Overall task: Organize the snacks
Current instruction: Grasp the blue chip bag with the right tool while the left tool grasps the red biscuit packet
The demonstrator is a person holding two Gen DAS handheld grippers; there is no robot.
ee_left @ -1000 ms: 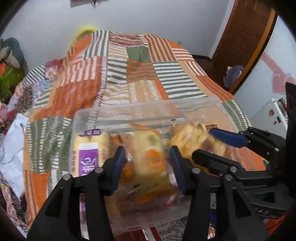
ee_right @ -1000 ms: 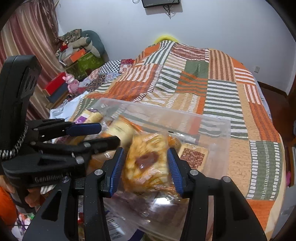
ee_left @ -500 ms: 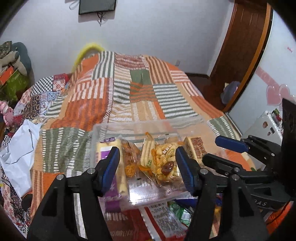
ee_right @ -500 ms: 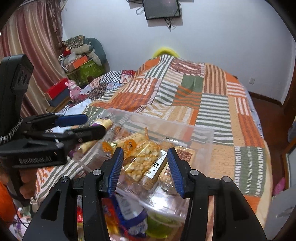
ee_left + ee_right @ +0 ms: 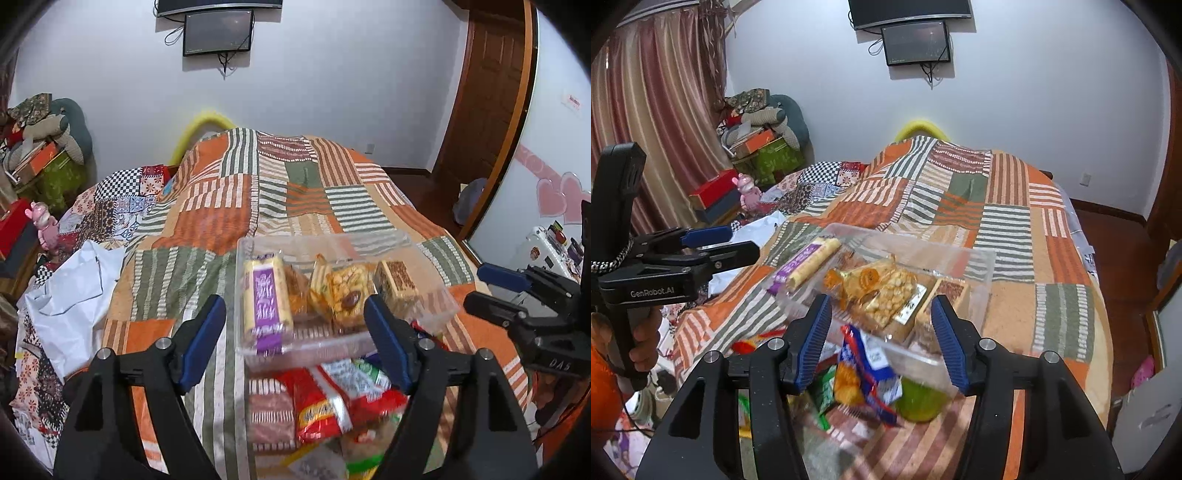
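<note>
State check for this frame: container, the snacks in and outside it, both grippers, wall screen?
clear plastic container: lidless, on the quilt, holding snacks
purple-label snack bar: inside container
loose snack packets: piled outside container
left gripper: opening, nothing gripped
right gripper: opening, nothing gripped
wall screen: dark

Left wrist view: looks forward and down along its blue fingers (image 5: 201, 343), near the clear snack box (image 5: 432, 295).
Right wrist view: same slant, from the box's other side.
Shared: box, patchwork bedspread (image 5: 1008, 229), wall screen (image 5: 218, 32).
</note>
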